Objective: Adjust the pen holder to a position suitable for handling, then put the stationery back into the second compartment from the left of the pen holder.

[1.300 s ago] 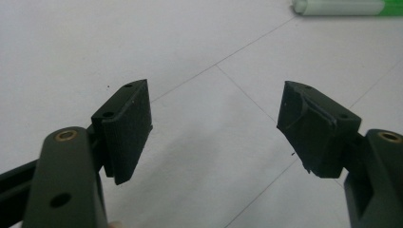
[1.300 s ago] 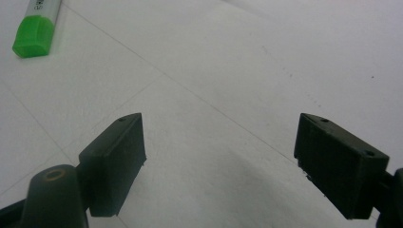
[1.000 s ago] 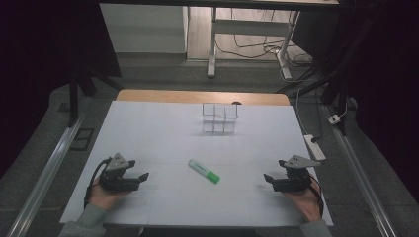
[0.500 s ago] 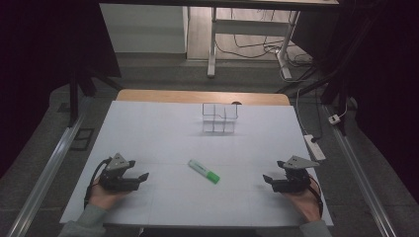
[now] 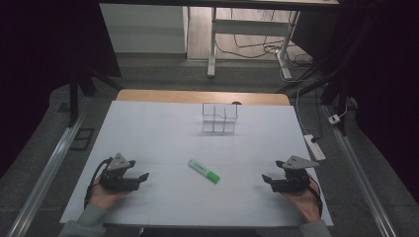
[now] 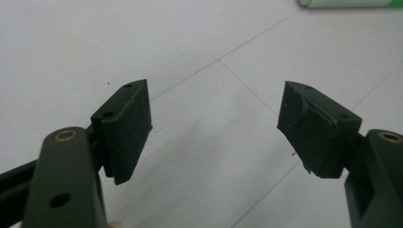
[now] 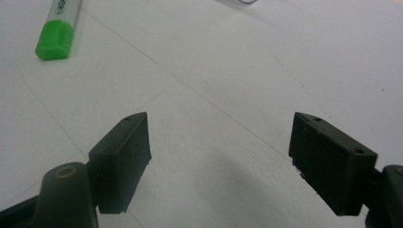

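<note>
A green-and-white highlighter (image 5: 204, 171) lies flat near the middle of the white table, its green cap toward the right front. My left gripper (image 5: 143, 177) rests on the table at the front left, held in a hand, open and empty. At the front right my right gripper (image 5: 265, 178) rests the same way, open with nothing between its jaws. Both point inward at the highlighter from about equal distance. The left gripper view (image 6: 214, 123) catches the highlighter (image 6: 349, 3) at its top edge. The right gripper view (image 7: 218, 156) has the capped end of the highlighter (image 7: 59, 28) at the top left.
A clear plastic organiser (image 5: 219, 118) with several compartments stands at the back centre of the white table (image 5: 148, 133). A wooden strip (image 5: 197, 97) edges the table's far side. A power strip (image 5: 314, 147) lies on the floor to the right.
</note>
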Tool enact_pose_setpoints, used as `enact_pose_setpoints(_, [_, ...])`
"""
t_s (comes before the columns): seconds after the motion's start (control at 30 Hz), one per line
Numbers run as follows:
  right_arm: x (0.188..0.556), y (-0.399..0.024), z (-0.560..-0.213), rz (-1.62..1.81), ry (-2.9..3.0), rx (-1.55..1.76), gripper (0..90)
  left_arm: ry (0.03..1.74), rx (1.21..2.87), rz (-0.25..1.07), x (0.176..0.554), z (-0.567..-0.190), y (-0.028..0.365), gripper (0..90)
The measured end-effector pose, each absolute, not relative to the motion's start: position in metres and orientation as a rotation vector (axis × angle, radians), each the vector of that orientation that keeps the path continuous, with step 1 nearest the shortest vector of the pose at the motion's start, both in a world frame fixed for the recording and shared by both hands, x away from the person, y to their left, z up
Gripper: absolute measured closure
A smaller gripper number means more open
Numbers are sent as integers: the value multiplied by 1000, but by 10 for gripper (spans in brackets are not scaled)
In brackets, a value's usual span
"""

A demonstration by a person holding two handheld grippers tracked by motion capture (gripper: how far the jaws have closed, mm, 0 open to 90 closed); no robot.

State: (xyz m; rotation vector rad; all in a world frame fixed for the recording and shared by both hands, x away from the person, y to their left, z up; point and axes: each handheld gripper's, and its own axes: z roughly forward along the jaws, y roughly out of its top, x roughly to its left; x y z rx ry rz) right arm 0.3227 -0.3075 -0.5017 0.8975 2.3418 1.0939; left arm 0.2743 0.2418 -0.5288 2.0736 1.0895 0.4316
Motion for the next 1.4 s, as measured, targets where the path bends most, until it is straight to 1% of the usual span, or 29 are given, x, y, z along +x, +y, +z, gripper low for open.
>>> enact_pose_setpoints(0.83, [319,-270,-487,1105,2426,785,232,1091,2071,437,274,-528,241,264])
enact_pose_setpoints(1.4, [322,-238,-491,1116,2501,710,232,1086,2071,432,273,-528,241,263])
